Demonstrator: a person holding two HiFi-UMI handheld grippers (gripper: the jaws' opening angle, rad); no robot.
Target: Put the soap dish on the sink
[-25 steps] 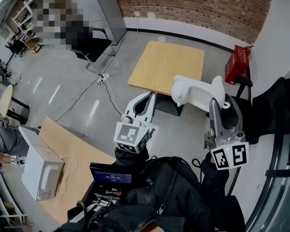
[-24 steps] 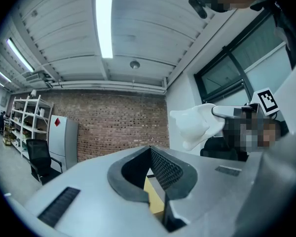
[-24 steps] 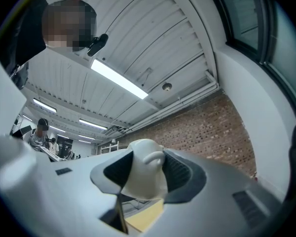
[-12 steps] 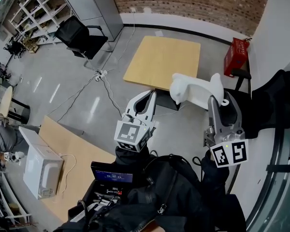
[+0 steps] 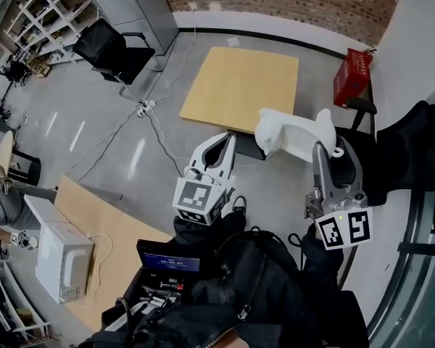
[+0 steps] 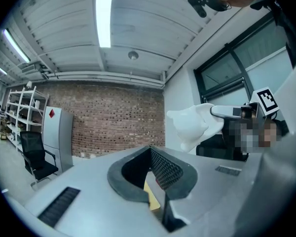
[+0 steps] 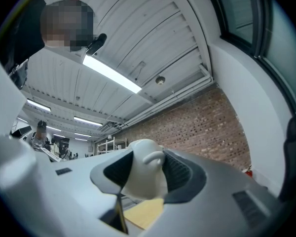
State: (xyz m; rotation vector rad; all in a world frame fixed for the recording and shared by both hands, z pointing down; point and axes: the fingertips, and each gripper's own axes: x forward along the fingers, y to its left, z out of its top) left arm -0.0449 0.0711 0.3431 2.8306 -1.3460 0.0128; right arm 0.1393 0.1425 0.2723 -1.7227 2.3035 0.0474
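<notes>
The white soap dish (image 5: 290,136) is held in the air over the grey floor, with my right gripper (image 5: 332,151) shut on one end of it. In the right gripper view the soap dish (image 7: 143,174) fills the gap between the two dark pads. The left gripper view shows the soap dish (image 6: 192,125) off to its right. My left gripper (image 5: 228,141) is raised beside it, to the left, apart from the dish. Its arched fingers meet at the tips and nothing is between them (image 6: 149,152). No sink shows in any view.
A square wooden table (image 5: 239,85) stands ahead on the floor, with a red crate (image 5: 351,85) to its right by the white wall. A black chair (image 5: 105,49) and a cable with a power strip (image 5: 141,107) lie to the left. A white box (image 5: 61,256) sits on a bench at lower left.
The head view has swung slightly, so the table and chair sit further left and the blurred figure at top left is gone. Both grippers keep their pose and the right still holds the dish.
</notes>
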